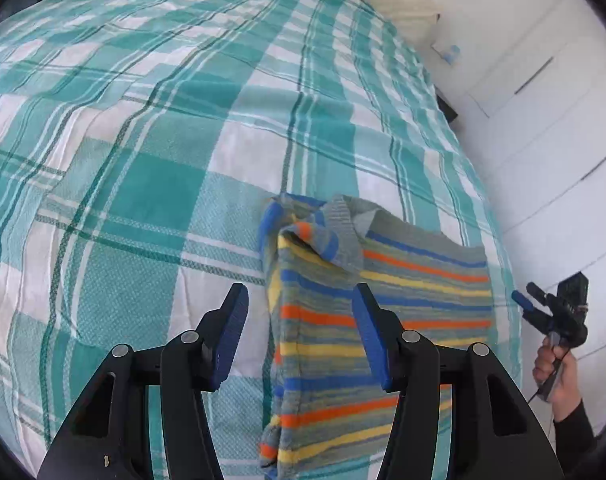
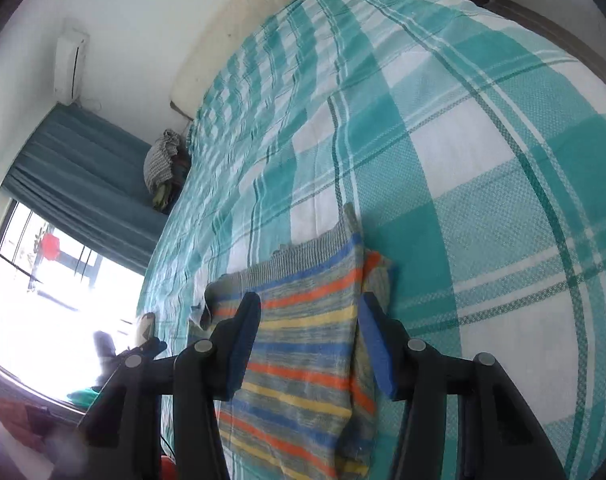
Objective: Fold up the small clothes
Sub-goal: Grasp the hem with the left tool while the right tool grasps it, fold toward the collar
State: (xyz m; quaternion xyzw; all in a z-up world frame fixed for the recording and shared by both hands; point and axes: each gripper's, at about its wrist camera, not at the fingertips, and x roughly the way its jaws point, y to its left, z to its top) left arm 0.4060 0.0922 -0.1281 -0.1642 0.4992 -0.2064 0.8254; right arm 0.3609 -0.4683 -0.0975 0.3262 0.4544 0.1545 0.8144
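Low in both wrist views lies the striped sweater, part-folded on the plaid bedspread, near the bed's edge that runs down the right of the left wrist frame. My left gripper hangs above it with its blue pads spread and nothing between them; one pad sits over the bedspread, the other over the sweater's stripes. My right gripper is likewise spread and empty above the same sweater, and it also shows small at the right edge of the left view, held by a hand.

I see several risks. A sleeve is doubled back loosely at the upper left corner of the sweater, and if I pinch through it I may drag two layers and undo the fold. The sweater's right side lies close to the bed's edge, so a pull toward that side could slide it off. The knit looks soft and stretchy, so a grip on a single layer would likely pull the stripes askew and leave the fold crooked. From the right wrist view the lower hem runs under the gripper body and I cannot tell how flat it lies; a hidden wrinkle there could bunch under the next fold. Catching the bedspread along with the sweater is another hazard.
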